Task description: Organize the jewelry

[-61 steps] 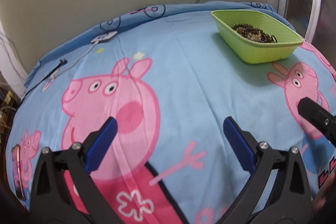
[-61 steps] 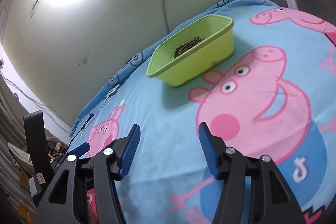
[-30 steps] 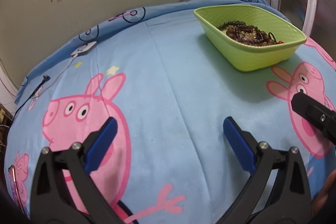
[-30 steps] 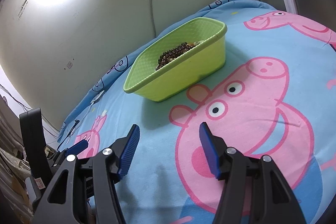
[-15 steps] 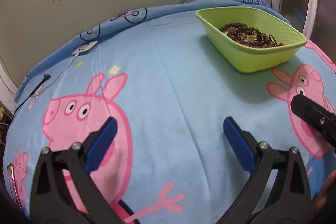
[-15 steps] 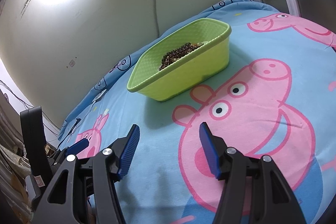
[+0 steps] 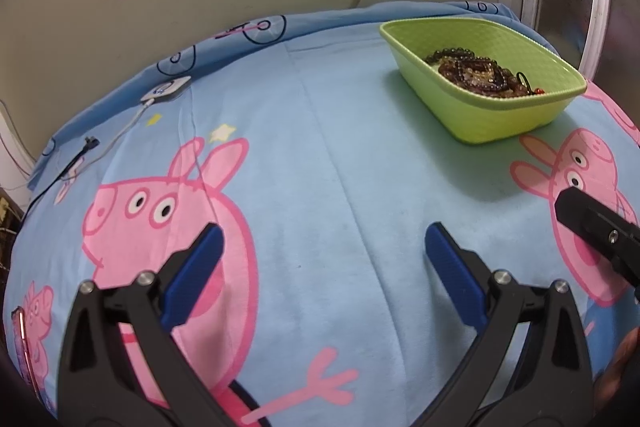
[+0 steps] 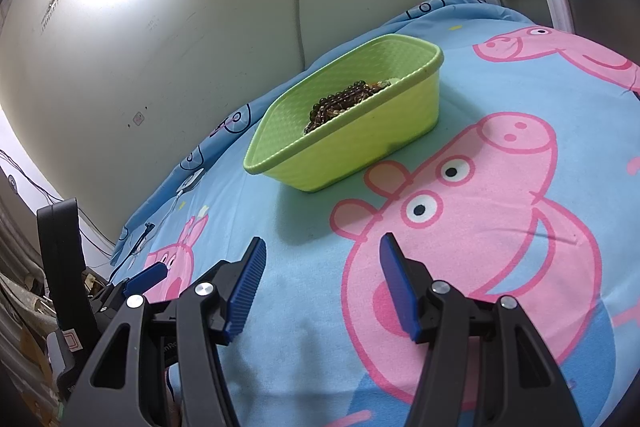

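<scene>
Across bottom of left wrist view, left claw (image 7: 320, 259) hovering over bed sheet (image 7: 304, 147), blue fingers spread wide, holding nothing. Lower centre of right wrist view, right claw (image 8: 320, 267) gaping likewise, touching nothing. Green basket (image 7: 500, 115) sitting upper right on sheet, well apart from both claws; beaded jewelry (image 7: 476, 71) lying heaped inside it.

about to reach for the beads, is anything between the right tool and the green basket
Nothing visible. Only bare bedsheet lies between the open right tool and the green basket. The beads sit inside it behind its near wall, so the tool would likely have to go over the rim.
</scene>
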`<state>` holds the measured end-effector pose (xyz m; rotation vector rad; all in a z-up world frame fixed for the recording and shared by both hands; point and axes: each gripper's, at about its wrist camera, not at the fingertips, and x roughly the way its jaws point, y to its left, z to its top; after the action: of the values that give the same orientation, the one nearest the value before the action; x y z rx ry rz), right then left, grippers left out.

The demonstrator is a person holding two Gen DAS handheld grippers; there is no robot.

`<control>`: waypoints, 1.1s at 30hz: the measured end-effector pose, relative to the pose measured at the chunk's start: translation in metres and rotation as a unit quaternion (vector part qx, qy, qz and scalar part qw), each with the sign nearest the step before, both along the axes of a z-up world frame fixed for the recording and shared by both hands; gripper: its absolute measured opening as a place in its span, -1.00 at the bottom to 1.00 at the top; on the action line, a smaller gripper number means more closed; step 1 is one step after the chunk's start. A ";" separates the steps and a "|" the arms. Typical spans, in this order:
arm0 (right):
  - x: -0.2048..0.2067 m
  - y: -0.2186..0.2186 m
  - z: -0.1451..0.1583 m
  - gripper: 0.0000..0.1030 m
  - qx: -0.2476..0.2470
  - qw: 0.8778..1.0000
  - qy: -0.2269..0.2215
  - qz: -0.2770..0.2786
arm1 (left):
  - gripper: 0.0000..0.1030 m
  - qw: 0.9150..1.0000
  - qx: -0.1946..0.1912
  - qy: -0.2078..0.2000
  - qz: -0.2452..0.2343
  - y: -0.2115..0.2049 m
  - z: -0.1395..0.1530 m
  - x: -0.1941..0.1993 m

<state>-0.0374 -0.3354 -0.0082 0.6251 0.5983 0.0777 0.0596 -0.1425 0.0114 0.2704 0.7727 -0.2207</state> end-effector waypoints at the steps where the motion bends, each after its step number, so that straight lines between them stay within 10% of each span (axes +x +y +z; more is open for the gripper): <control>1: 0.000 0.000 0.000 -0.21 0.000 1.000 0.000 0.000 | 0.88 1.000 -0.001 0.001 0.000 0.001 0.000 0.000; 33: -0.001 0.003 -0.006 -0.21 -0.003 1.000 0.004 0.000 | 0.88 0.999 -0.033 0.019 0.021 0.013 0.002 0.005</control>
<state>-0.0383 -0.3327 -0.0137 0.6196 0.6061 0.0726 0.0643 -0.1294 0.0136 0.1878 0.8063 -0.2123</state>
